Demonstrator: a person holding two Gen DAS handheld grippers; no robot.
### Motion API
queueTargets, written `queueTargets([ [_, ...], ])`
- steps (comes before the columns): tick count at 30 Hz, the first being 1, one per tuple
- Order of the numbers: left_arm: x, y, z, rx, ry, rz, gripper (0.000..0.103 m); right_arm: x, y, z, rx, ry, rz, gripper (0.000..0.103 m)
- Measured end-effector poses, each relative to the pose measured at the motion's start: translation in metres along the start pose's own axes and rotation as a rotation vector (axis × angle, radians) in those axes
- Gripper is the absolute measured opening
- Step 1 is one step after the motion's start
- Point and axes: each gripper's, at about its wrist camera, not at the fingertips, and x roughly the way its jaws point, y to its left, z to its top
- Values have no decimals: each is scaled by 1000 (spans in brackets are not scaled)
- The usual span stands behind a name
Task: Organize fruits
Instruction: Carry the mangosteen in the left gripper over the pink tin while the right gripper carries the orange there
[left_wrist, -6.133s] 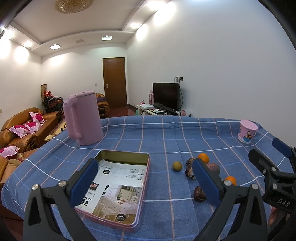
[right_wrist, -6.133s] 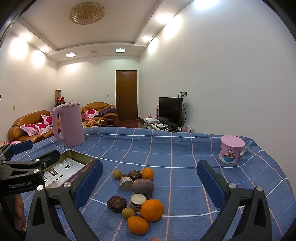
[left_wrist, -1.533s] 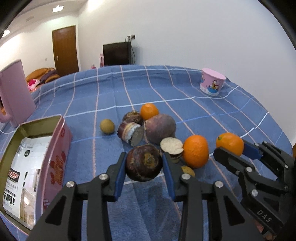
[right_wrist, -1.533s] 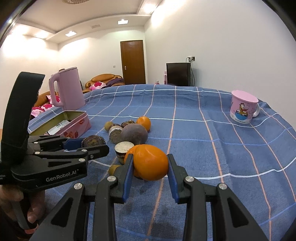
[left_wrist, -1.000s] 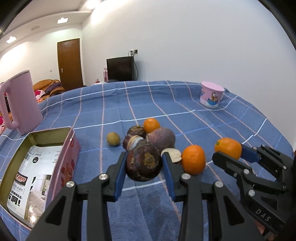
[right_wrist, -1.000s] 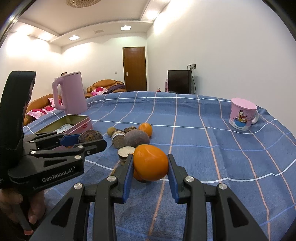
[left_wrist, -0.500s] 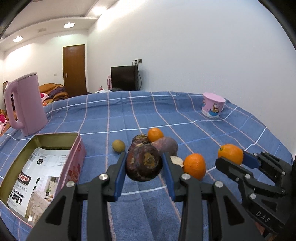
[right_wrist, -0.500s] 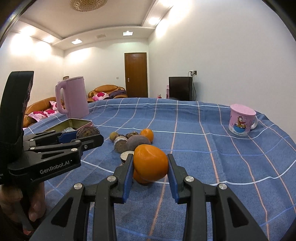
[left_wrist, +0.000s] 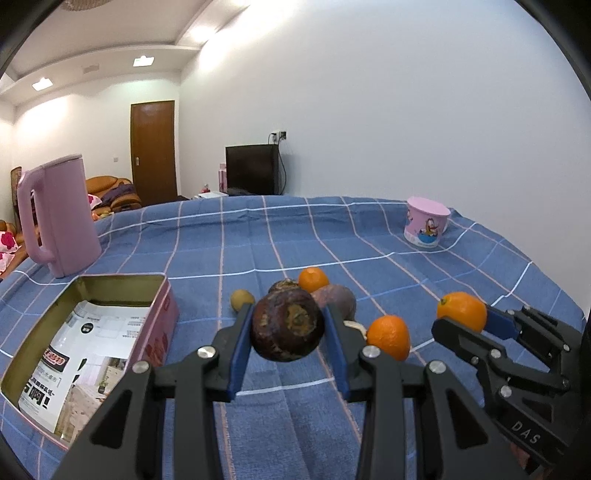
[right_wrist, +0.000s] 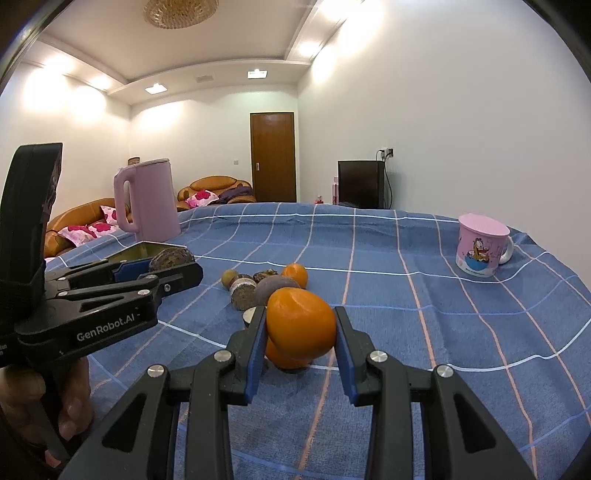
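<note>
While both tools are loaded and lifted clear of the cloth, risks are entered as follows.

Item 1: left gripper (left_wrist: 287, 334), blue-padded fingers closed onto a dark brown, rough-skinned round fruit (left_wrist: 288, 325), pinched at its widest girth. Risk: a round body held on two flat pads could roll or squirt out if tilted or jolted on the way over.

Item 2: right gripper (right_wrist: 300, 334), closed likewise onto a smooth bright orange (right_wrist: 301, 325). Same risk; a drop would likely land among the loose fruit below.

Item 3: remaining pile on the blue checked tablecloth (left_wrist: 369, 236), between the two tools: a second orange (left_wrist: 388, 336), a small mandarin (left_wrist: 313, 279), a purple-brown round fruit (left_wrist: 334, 301), a small olive-yellow fruit (left_wrist: 242, 300). Risk: a knock would send them rolling.

Item 4: open rectangular pink tin lined with printed paper (left_wrist: 162, 314), just left of the pile; probable destination. Risk: clipping its wall, or both tools converging on it and colliding.

Item 5: tall pink kettle (left_wrist: 59, 218) behind the tin, pink cartoon mug (left_wrist: 426, 225) far right. Low risk.
</note>
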Motion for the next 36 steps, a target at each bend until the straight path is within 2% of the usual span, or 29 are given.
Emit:
queueTargets([
  [22, -14, -3, 0, 13, -85, 25, 39, -9, 2, -2, -18, -54, 8, 36],
  [30, -17, 2, 1, 0, -90, 31, 39, -9, 1, 1, -18, -54, 10, 36],
  [36, -23, 13, 7, -7, -86, 77, 39, -7, 8, 13, -31, -42, 27, 36],
])
